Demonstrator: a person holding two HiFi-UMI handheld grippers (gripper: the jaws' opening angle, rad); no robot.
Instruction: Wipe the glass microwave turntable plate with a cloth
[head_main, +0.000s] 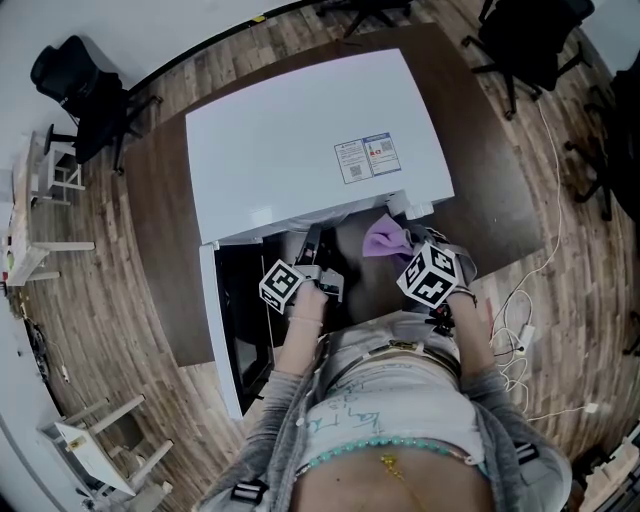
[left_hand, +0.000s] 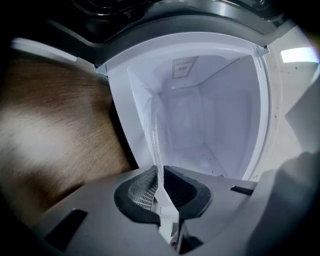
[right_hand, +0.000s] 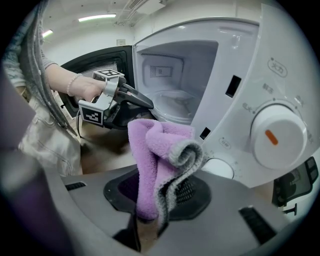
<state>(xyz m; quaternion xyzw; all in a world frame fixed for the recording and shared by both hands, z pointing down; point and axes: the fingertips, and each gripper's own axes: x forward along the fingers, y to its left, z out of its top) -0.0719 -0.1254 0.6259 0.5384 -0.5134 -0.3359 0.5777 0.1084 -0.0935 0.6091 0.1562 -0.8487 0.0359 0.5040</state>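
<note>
The glass turntable plate (left_hand: 154, 145) is seen edge-on in the left gripper view, a thin clear rim rising from between the jaws and crossing the open mouth of the white microwave (head_main: 300, 140). The left hand-held gripper (left_hand: 161, 172) has its jaws drawn almost together, pinching that rim between the pads, and it points nearly level into the pale, bare cavity (left_hand: 210, 115). How far the plate reaches into the cavity cannot be told

The right hand-held gripper (right_hand: 157, 190) is clamped on a purple cloth (right_hand: 160, 150) with a grey edge; the cloth stands up out of the jaws in a loose fold, just in front of the microwave's control panel, near the round white dial (right_hand: 277, 135) with an orange mark. In the head view the cloth sits to the right of the left hand-held gripper and apart from it

The microwave's door (head_main: 225, 320) hangs open on the left, its dark window facing the person. A printed label (head_main: 367, 158) lies on the microwave's top. The microwave stands on a brown tabletop (head_main: 500, 180), with a wood-plank floor (head_main: 100, 300), black chairs (head_main: 75, 90) and white cables (head_main: 520, 330) around it
</note>
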